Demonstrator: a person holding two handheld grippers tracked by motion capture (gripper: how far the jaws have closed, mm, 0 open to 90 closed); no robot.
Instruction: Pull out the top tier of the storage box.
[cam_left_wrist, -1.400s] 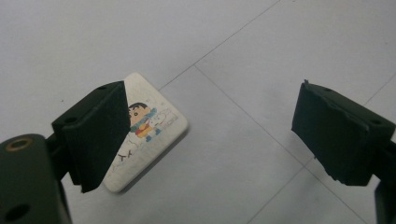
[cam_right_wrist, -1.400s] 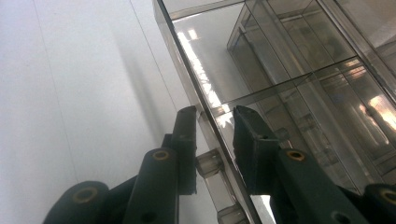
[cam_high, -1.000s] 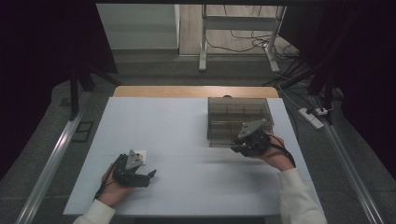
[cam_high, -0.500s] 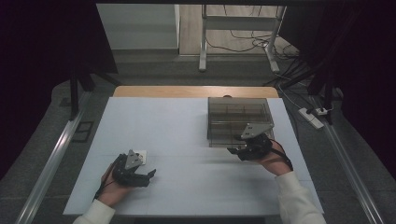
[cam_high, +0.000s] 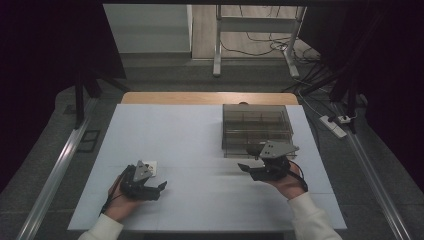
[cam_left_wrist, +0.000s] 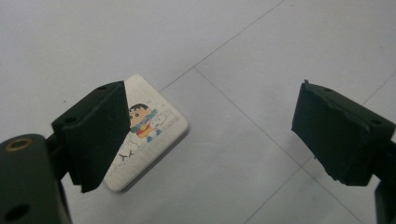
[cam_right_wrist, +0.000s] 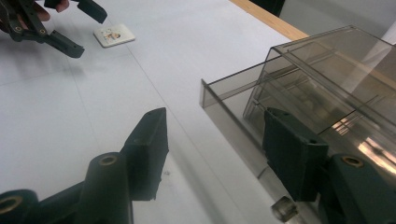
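right gripper fingers just opened, empty, at smoky box front edge. left gripper fingers wide, empty, over cartoon card flat on tabletop.

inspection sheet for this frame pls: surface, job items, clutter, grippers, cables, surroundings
Surface: white table, bare wood strip along far edge.
Job's things: smoky clear drawer box at right, drawer pulled out toward the person; white cartoon eraser lying flat at left.
Clutter: nothing seen.
Grippers: left gripper open over the eraser, not touching it; right gripper open by the drawer front, its jaws have just been opening, nothing between them.
Cables: power strip and loose leads on floor, right and behind.
Surroundings: dark curtains, metal frame legs.
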